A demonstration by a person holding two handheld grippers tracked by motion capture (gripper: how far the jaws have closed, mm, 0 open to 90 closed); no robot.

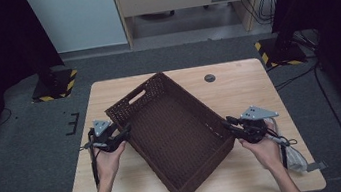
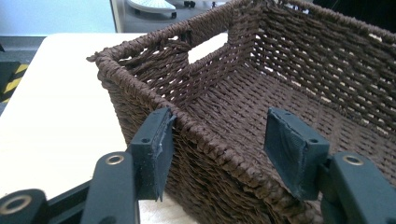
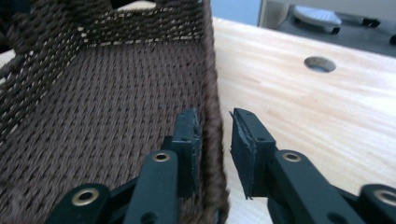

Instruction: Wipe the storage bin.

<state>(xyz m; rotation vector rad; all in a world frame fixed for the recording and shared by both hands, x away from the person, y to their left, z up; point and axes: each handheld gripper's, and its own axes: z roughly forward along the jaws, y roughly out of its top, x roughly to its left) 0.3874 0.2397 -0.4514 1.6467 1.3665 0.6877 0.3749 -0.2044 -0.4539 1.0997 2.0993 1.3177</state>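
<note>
Basket [image 1: 177, 138], big, brown and woven, sat slanted in the middle of the light wooden table [image 1: 247, 82]. Grey carpet [image 1: 19, 147] lay all around the table, and a pale wall [image 1: 77, 18] stood far behind it. Bare wood showed on every side of the basket, with the most open room at the far right, where a small round hole [image 1: 210, 78] was cut in the top. The basket's near corner came close to the table's front edge.

The left gripper [image 1: 122, 133] was at the basket's left rim. Its jaws stood wide, one outside the wall and one over the inside, and the inside pad [image 2: 292, 144] was clear of the weave. The right gripper [image 1: 230, 124] was at the right rim. Its jaws stood one on each side of the thin wall; the inner pad [image 3: 189, 140] pressed on it, and a little gap showed at the outer one.
</note>
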